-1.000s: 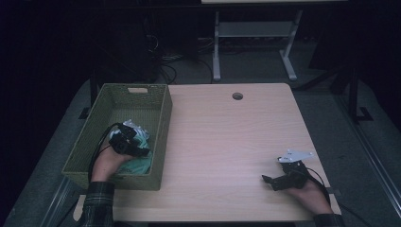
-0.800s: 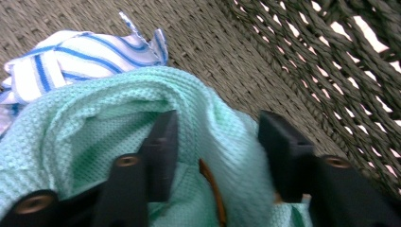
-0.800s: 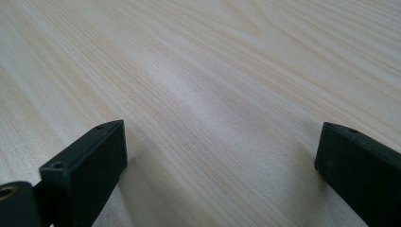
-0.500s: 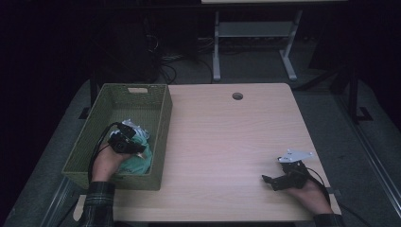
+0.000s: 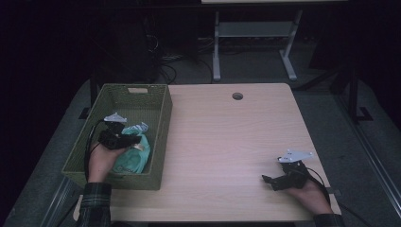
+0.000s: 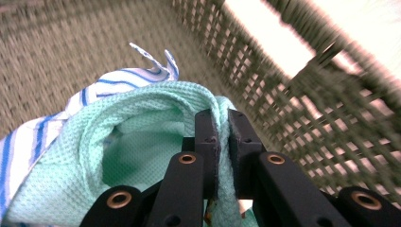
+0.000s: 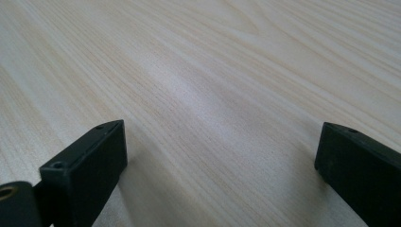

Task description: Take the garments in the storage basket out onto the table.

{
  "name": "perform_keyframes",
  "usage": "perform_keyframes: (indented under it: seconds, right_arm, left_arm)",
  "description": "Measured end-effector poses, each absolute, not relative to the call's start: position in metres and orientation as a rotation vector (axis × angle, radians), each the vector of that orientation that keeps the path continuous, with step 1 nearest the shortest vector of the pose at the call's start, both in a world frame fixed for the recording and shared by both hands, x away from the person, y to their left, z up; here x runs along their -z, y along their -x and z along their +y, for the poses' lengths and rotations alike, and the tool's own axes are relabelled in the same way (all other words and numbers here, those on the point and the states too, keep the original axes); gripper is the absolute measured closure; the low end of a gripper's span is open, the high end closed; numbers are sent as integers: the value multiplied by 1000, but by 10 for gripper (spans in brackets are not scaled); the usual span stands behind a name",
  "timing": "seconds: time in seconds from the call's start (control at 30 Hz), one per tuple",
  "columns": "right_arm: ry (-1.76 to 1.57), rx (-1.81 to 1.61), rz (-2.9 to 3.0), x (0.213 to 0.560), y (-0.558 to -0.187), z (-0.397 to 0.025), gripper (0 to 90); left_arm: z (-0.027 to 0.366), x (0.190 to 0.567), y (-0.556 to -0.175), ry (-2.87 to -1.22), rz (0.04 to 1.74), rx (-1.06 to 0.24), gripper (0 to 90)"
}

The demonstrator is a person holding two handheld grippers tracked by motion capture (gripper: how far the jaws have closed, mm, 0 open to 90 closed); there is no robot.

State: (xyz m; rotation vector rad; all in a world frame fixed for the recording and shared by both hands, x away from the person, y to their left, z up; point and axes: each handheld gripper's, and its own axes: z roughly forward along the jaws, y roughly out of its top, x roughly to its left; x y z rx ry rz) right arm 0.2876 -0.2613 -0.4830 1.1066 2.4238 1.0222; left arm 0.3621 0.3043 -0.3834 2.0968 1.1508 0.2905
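Pinching mint cloth [image 6: 142,156] by the basket [image 5: 163,123] wall, left claw [image 6: 220,123]; right claw [image 7: 220,156] spread on open table [image 5: 227,142].

Dim high view; blurred, overexposed basket [image 6: 302,94] weave.
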Motion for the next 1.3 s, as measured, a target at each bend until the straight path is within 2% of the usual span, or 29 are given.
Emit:
perform_keyframes:
  seconds: [0.5, 0.8, 1.3]
  right_arm:
    - [-1111, -1022, 2424, 483, -287, -261, 29]
    - [-1111, -1021, 2423, 483, -287, -261, 29]
    - [-1119, -1023, 2424, 483, -287, -261, 29]
  left_arm:
    - [324, 359, -349, -1736, 1010, -336, 840]
    - [323, 345, -350, -1712, 968, -340, 840]
    - [313, 300, -350, -1703, 891, -354, 840]
